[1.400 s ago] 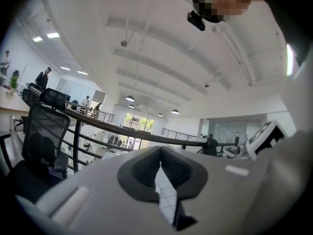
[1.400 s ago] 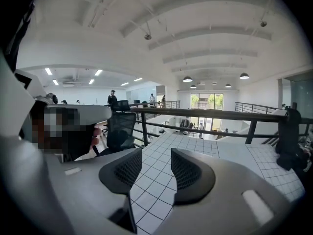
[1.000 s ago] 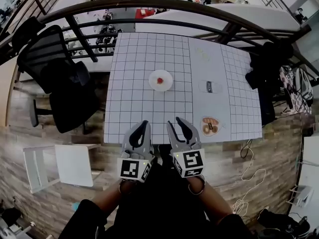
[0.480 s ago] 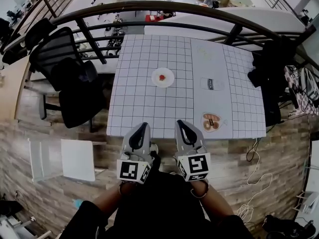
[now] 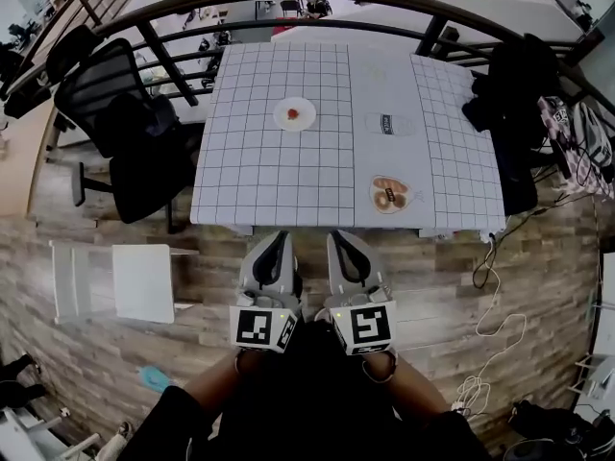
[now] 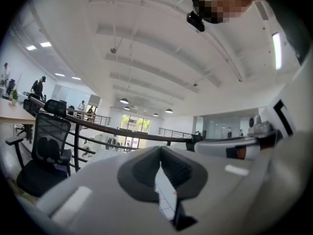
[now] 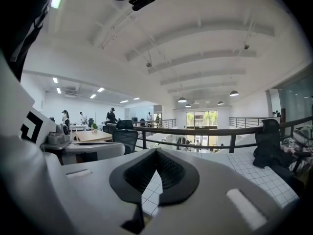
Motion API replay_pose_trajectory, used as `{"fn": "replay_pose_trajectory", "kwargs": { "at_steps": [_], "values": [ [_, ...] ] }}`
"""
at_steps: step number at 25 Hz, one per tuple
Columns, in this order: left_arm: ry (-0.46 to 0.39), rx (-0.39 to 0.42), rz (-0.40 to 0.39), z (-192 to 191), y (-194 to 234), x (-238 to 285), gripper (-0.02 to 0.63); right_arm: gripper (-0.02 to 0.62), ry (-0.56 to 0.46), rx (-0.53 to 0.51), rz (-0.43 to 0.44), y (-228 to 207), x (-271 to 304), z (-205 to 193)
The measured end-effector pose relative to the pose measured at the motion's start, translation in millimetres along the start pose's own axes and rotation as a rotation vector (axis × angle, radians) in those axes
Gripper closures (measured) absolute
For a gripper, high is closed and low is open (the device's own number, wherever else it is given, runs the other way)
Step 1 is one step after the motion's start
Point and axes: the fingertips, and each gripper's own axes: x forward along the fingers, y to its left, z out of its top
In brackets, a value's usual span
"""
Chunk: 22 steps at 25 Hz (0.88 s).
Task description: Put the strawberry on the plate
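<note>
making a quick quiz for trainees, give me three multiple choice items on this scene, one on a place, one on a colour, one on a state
1. Where is the strawberry? A) on the plate B) on the floor C) on the railing
2. What colour is the office chair? A) red B) black C) yellow
3. How do the right gripper's jaws stand? A) wide apart B) shut on a cup C) shut, nothing between them

Answers: 1 A, it lies on the white plate; 2 B, its back and seat are black; 3 C, the jaws meet at the tips, empty.
</note>
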Motion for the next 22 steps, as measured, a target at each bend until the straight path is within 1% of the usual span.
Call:
{"fn": "replay_pose_trajectory", "kwargs": {
  "at_steps": [7,9,12,17,22],
  "values": [
    [-0.042,0.020,0.030,6,-24,-48,0.595,0.597,-0.027,-0.002,0.019,19,-49,-2],
    [-0.047,0.023,0.041,5,-29,-59,0.595,0.597,-0.033,-0.002,0.025,23,-60,-3],
    [-0.044,0.020,0.052,0,-35,-72,0.595,0.597,-0.033,-0.029,0.036,27,-73,-7],
    [-0.038,0.011,0.048,-9,-44,-79,0.595,0.597,-0.039,-0.021,0.030,27,-85,-15],
    [-0.028,0.003,0.044,-18,-45,-77,0.595,0.597,-0.014,-0.022,0.014,22,-83,-31]
  ]
}}
